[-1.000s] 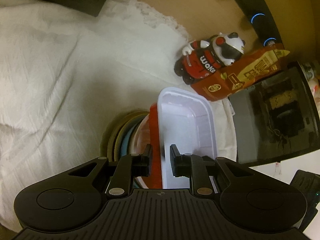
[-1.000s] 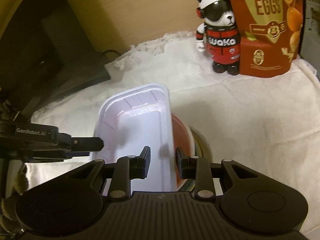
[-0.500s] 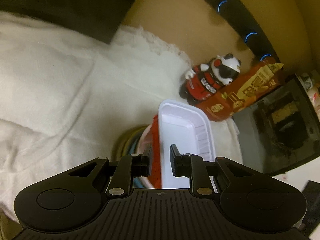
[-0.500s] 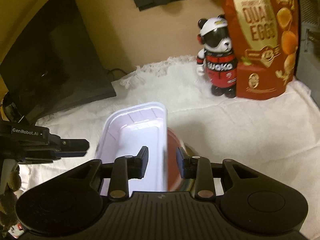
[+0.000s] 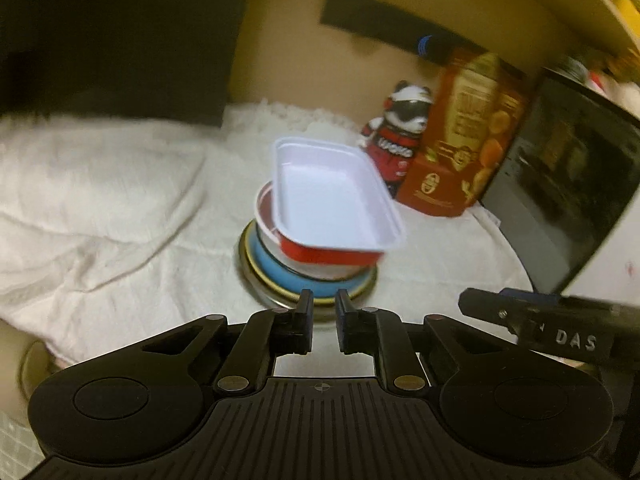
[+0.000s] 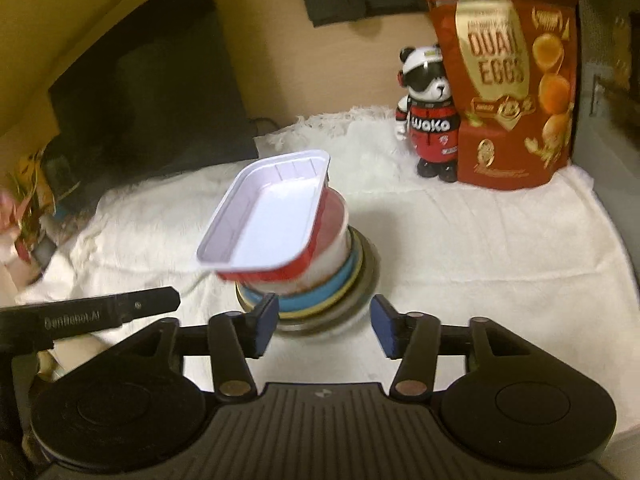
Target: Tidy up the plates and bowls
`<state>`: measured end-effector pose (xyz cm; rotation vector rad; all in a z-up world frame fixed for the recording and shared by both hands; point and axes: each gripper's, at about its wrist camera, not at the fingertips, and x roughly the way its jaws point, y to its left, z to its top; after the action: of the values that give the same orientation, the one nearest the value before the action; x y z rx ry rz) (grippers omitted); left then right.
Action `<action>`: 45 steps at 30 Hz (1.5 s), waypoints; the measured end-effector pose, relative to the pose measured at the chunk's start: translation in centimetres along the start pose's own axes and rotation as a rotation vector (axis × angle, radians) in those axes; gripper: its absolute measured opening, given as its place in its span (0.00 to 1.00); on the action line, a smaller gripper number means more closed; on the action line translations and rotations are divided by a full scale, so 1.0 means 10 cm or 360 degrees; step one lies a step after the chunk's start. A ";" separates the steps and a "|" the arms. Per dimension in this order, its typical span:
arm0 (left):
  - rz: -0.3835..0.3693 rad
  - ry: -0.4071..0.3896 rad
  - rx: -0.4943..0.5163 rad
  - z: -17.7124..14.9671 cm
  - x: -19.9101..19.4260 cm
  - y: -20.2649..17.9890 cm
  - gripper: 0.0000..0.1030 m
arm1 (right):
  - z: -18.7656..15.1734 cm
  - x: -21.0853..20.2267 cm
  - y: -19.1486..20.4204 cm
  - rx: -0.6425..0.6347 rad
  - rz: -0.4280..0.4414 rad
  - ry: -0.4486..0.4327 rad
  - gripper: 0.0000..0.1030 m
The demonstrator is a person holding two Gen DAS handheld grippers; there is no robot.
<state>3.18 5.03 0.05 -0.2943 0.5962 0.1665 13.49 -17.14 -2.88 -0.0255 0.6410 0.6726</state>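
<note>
A stack stands on the white cloth [image 6: 480, 260]. Its top piece is a rectangular tray [image 6: 264, 220] [image 5: 332, 196], white inside and red outside, resting tilted on a red-and-white bowl [image 6: 334, 232] [image 5: 266, 216]. Under the bowl come a blue plate [image 6: 320, 300] [image 5: 276, 268], a yellow-rimmed plate and a metal plate [image 6: 370, 268]. My left gripper [image 5: 323, 320] is shut and empty, just short of the stack's near edge. My right gripper [image 6: 324, 322] is also short of the stack, its jaws opening with nothing between them. Neither touches the stack.
A panda figure [image 6: 428, 120] and a red snack bag [image 6: 512, 92] stand at the back right against the wall. A dark screen [image 6: 152, 92] leans at the back left. A dark appliance [image 5: 560, 184] borders the cloth on the right.
Both grippers have drawn back from the tray, which now rests on the stack on its own. The right jaws have spread wide and the left jaws have closed.
</note>
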 end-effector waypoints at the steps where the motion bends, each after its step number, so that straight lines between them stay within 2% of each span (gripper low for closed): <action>1: 0.0022 -0.0027 0.0025 -0.05 -0.07 -0.07 0.15 | -0.06 -0.07 0.01 -0.0003 -0.0012 0.0001 0.57; 5: 0.0024 -0.0048 0.0064 -0.18 -0.33 -0.27 0.15 | -0.23 -0.26 0.06 -0.0036 0.0013 0.0052 0.57; 7: 0.0100 -0.0085 0.0141 -0.24 -0.36 -0.39 0.15 | -0.24 -0.31 0.06 -0.0037 0.0030 0.0051 0.57; 10: 0.0157 -0.0038 0.0146 -0.26 -0.33 -0.49 0.15 | -0.27 -0.34 0.06 -0.0028 0.0021 0.0063 0.58; 21: 0.0172 0.0065 0.0100 -0.37 -0.34 -0.48 0.15 | -0.38 -0.38 0.12 -0.0015 0.0031 0.0099 0.58; 45: 0.0132 0.0113 0.0093 -0.46 -0.38 -0.51 0.15 | -0.47 -0.40 0.10 -0.0016 0.0044 0.0148 0.58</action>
<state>-1.09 -1.52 -0.22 -0.2196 0.6831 0.2185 7.93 -19.73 -4.25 -0.0576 0.7285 0.7043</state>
